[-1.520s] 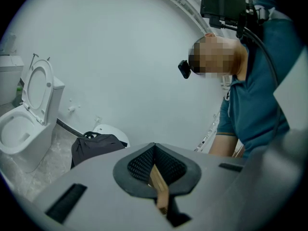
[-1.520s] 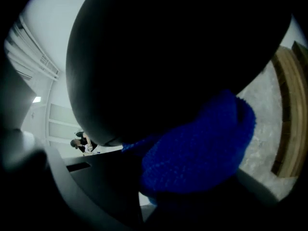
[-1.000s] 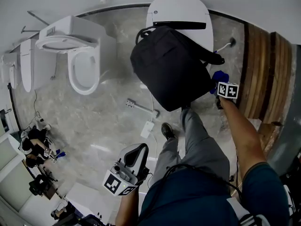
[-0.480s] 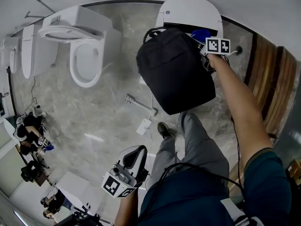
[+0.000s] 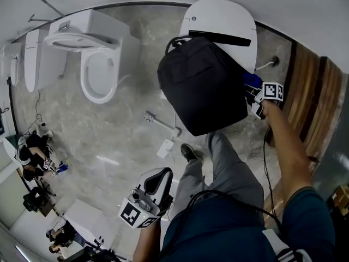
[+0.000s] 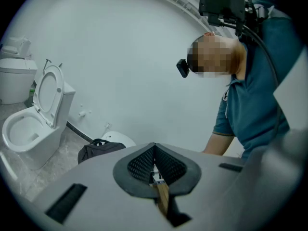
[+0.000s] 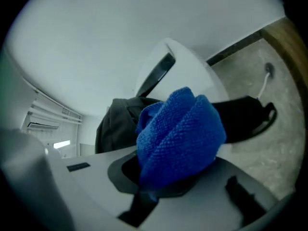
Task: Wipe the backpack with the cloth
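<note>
Head view is showing the left hand-held gripper [image 5: 154,180] hanging low beside the person's trouser leg [image 5: 229,171], well apart from the work. Left gripper view is showing this hand-held gripper [image 6: 155,163] with its jaws pressed together and nothing between them.

Further out, the right hand-held gripper [image 5: 255,94] is reaching at arm's length to the right edge of the backpack [image 5: 204,86]. Right gripper view is showing this hand-held gripper [image 7: 166,182] pinching a folded blue cloth [image 7: 180,134], which is bulging out above the jaws. In head view the cloth [image 5: 252,81] is sitting against or just beside the backpack's right side; contact cannot be confirmed.

The black backpack is resting on the closed lid of a white toilet [image 5: 221,18], its carry handle pointing toward the wall and its lower part overhanging the front of the lid. A black strap [image 7: 250,114] is trailing off to the right.

Beyond, to the left, a second toilet [image 5: 98,70] with its seat raised is standing on the grey marble floor [image 5: 125,135]. Wooden panelling [image 5: 311,91] is running along the right.
</note>
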Demonstrator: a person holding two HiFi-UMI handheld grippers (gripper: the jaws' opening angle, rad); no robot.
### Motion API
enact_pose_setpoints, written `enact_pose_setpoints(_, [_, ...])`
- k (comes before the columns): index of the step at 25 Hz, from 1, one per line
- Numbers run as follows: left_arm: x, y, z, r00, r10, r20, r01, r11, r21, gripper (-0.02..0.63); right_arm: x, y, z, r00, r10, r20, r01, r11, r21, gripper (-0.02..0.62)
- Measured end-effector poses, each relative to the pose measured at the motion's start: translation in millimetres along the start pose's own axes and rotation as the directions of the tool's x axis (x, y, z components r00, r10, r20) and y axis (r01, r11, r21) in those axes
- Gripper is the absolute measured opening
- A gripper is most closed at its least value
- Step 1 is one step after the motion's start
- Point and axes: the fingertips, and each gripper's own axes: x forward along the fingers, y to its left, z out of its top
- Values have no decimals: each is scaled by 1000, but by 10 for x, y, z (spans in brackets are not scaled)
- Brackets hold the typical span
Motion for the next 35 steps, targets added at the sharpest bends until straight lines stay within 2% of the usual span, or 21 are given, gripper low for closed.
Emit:
enact_pose_setpoints(3, [15,-2,6,1000,-5,-8,5,1000,1,6,-315,-193,-428,999,-12,-49,14,1000,26,27])
enact_pose_setpoints(6, [52,-37,-2,1000,-9,-17,9,1000,5,6,-305,-186,-457,997,-12,-73,9,999,-39,28])
enact_pose_setpoints(8, [102,-50,-30,1000,-12,-25,12,1000,8,6,-79,-1,-218,998,19,-53,-24,995,-96,28])
enact_pose_setpoints(10, [182,-36,-72,999,-26,-35,26,1000,10,6,225,195,109,999,11,-40,-18,984,-176,26])
enact_pose_setpoints(12, [289,-30,-103,999,-41,-36,41,999,-7,6,475,364,542,1000,-26,-12,22,960,-278,26])
enact_pose_setpoints(15, [365,-50,-161,998,-43,-50,43,999,-2,6,633,557,1173,994,-97,54,110,905,-411,26])
enact_pose_setpoints(17, [343,-61,-152,998,-33,-48,33,999,0,6,563,524,1333,981,-170,96,195,868,-457,26])
enact_pose_setpoints(18, [324,-66,-125,999,-25,-38,25,1000,-6,6,500,476,1304,977,-186,105,213,862,-461,26])
enact_pose_setpoints(20, [259,-73,-83,1000,-12,-24,12,1000,-3,6,344,348,1101,978,-183,100,208,872,-443,27])
enact_pose_setpoints(26, [80,-69,-88,1000,-2,-1,2,1000,-4,6,-210,-118,25,994,-101,46,110,954,-278,28])
enact_pose_setpoints(28, [22,-53,-87,1000,-3,17,3,1000,-9,6,-441,-315,-404,988,-150,40,155,970,-190,26])
enact_pose_setpoints(30, [-54,-39,-62,1000,-5,28,5,1000,-14,6,-683,-537,-741,958,-283,39,286,952,-110,26])
enact_pose_setpoints(31, [-83,-30,-51,1000,-6,27,6,1000,-14,6,-710,-560,-809,951,-306,45,309,947,-86,27])
enact_pose_setpoints(32, [-99,-19,-42,1000,-4,26,5,1000,-15,6,-658,-506,-801,957,-286,54,289,954,-82,26])
enact_pose_setpoints(35, [-99,-6,-64,1000,13,19,-13,1000,-25,6,-188,-46,-356,993,-85,85,96,986,-134,27])
